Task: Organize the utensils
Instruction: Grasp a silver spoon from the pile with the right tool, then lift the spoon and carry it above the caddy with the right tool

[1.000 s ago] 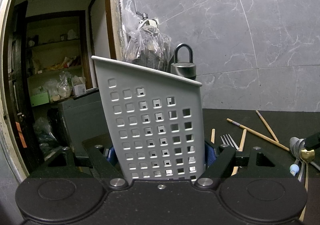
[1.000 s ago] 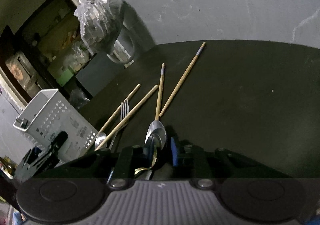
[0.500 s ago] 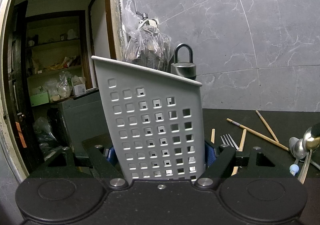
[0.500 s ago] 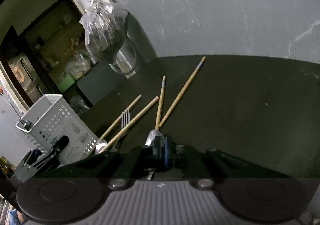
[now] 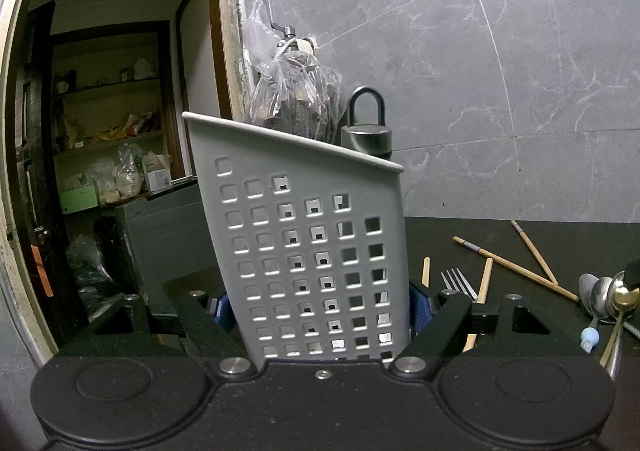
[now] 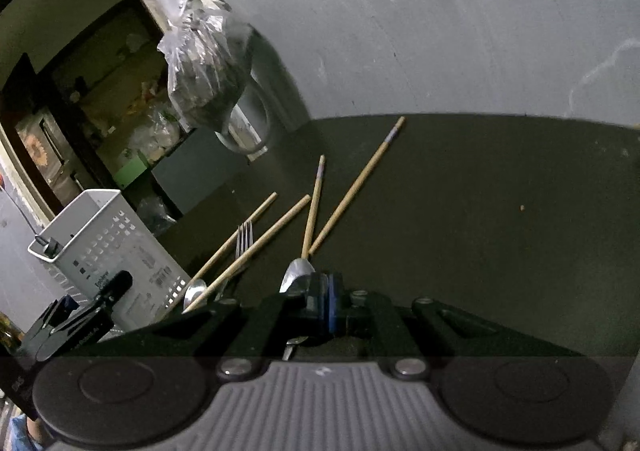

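Left gripper (image 5: 320, 307) clamps grey caddy (image 5: 304, 243), pads pressed on both side walls, caddy upright on black counter (image 6: 480, 211). Right gripper (image 6: 324, 291) pinched tight on spoon (image 6: 296, 275), bowl poking out at 11 o'clock of fingertips, handle trailing back under jaws. In left view, gold spoon (image 5: 624, 293) sits at 3 o'clock beside two silver ones. Fork (image 6: 244, 237) and chopsticks (image 6: 352, 187) scattered on counter at 12 o'clock of right gripper, between it and wall. Caddy at 9 o'clock in right view.
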